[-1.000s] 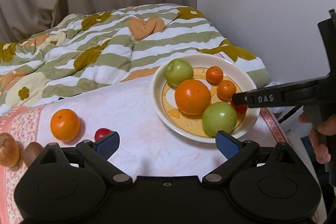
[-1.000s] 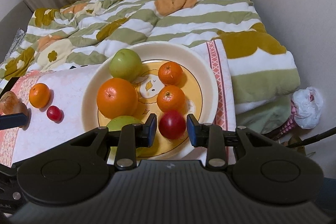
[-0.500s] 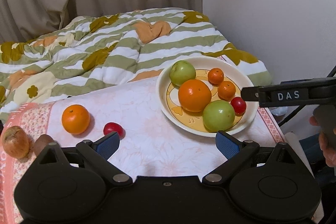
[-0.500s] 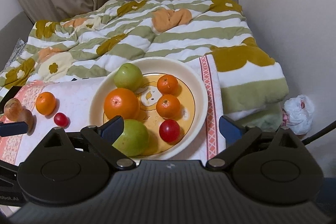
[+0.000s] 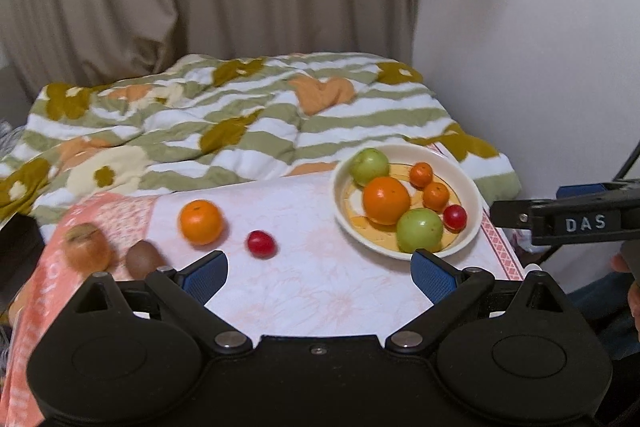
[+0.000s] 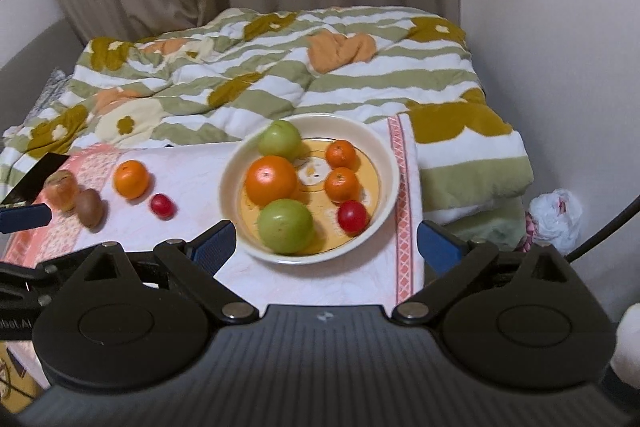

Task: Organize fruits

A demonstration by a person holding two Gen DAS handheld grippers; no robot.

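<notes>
A cream bowl (image 6: 390, 163) (image 5: 474, 205) on the pink-white cloth holds a large orange (image 6: 271, 180), two green apples, two small mandarins and a small red fruit (image 6: 352, 215) (image 5: 455, 217). On the cloth to its left lie an orange (image 5: 201, 221) (image 6: 131, 179), a second small red fruit (image 5: 261, 243) (image 6: 162, 205), a kiwi (image 5: 142, 259) (image 6: 90, 202) and a brownish apple (image 5: 87, 247) (image 6: 62, 189). My right gripper (image 6: 324, 243) hangs open and empty above the bowl's near rim. My left gripper (image 5: 318, 273) is open and empty, raised over the bare cloth.
A striped flowered quilt (image 5: 240, 119) covers the bed behind the cloth, with curtains and a wall beyond. A white plastic bag (image 6: 556, 215) lies on the floor at the right. The cloth's right edge (image 6: 404, 187) runs close beside the bowl.
The right gripper opened and let go of the small red fruit, which now lies in the bowl. Both grippers rose and drew back, so the scene looks smaller.
</notes>
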